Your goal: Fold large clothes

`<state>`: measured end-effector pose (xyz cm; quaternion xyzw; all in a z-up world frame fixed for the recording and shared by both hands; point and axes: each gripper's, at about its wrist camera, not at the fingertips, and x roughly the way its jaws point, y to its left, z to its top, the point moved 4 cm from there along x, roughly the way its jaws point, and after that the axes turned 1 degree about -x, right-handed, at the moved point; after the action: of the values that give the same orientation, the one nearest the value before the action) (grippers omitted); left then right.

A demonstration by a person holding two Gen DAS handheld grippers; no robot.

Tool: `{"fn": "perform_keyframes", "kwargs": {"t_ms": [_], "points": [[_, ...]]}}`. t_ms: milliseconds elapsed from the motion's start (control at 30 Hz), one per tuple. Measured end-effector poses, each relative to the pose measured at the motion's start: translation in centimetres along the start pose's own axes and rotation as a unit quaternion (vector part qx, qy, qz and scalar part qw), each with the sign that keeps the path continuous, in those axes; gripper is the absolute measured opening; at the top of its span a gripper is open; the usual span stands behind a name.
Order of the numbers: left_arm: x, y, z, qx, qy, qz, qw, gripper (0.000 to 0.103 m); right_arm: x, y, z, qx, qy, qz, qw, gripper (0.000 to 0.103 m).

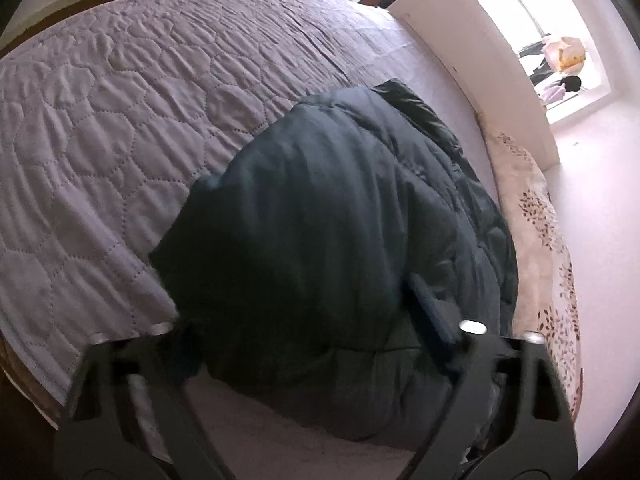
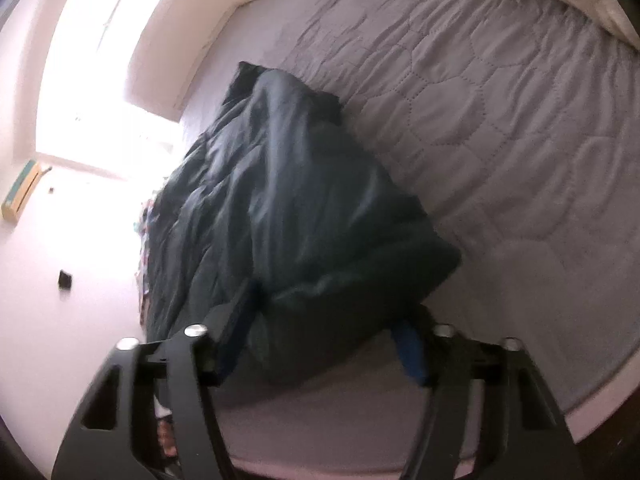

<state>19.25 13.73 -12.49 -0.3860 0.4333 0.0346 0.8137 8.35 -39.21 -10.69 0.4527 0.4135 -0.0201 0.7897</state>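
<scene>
A dark green puffy jacket (image 1: 328, 208) lies folded in a thick bundle on the grey quilted bed (image 1: 120, 120). My left gripper (image 1: 304, 320) is open, its fingers spread to either side of the bundle's near end, one finger (image 1: 432, 312) resting against the fabric. In the right wrist view the same jacket (image 2: 280, 208) lies on the bed (image 2: 500, 120). My right gripper (image 2: 328, 328) is open, its fingers straddling the bundle's near edge; the blue-padded finger (image 2: 408, 356) sits partly under the fabric.
A floral pillow (image 1: 540, 240) lies beside the jacket at the bed's edge by the white wall. A white headboard panel (image 1: 472, 60) and a bright window (image 1: 560, 40) are beyond. The bed's edge (image 2: 580, 412) curves past my right gripper.
</scene>
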Motion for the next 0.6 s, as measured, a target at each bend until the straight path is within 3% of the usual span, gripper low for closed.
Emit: {"fn": "perform_keyframes", "kwargs": {"t_ms": [100, 200, 400, 600], "points": [[-1.0, -1.4, 0.1, 0.023, -0.005, -0.011, 0.9997, 0.032, 0.0, 0.4, 0.2, -0.007, -0.005, 0.005, 1.000, 0.032], [-2.4, -2.5, -0.1, 0.046, -0.016, -0.015, 0.9987, 0.021, -1.3, 1.3, -0.2, -0.026, -0.012, 0.002, 1.000, 0.023], [-6.6, -1.8, -1.8, 0.067, -0.015, -0.022, 0.9974, 0.019, -5.0, 2.7, -2.6, -0.059, -0.014, -0.004, 0.998, 0.020], [-9.8, 1.6, -5.0, 0.074, 0.004, -0.020, 0.9971, 0.019, -8.0, 1.0, -6.3, -0.060, 0.011, -0.010, 0.998, 0.020]]}}
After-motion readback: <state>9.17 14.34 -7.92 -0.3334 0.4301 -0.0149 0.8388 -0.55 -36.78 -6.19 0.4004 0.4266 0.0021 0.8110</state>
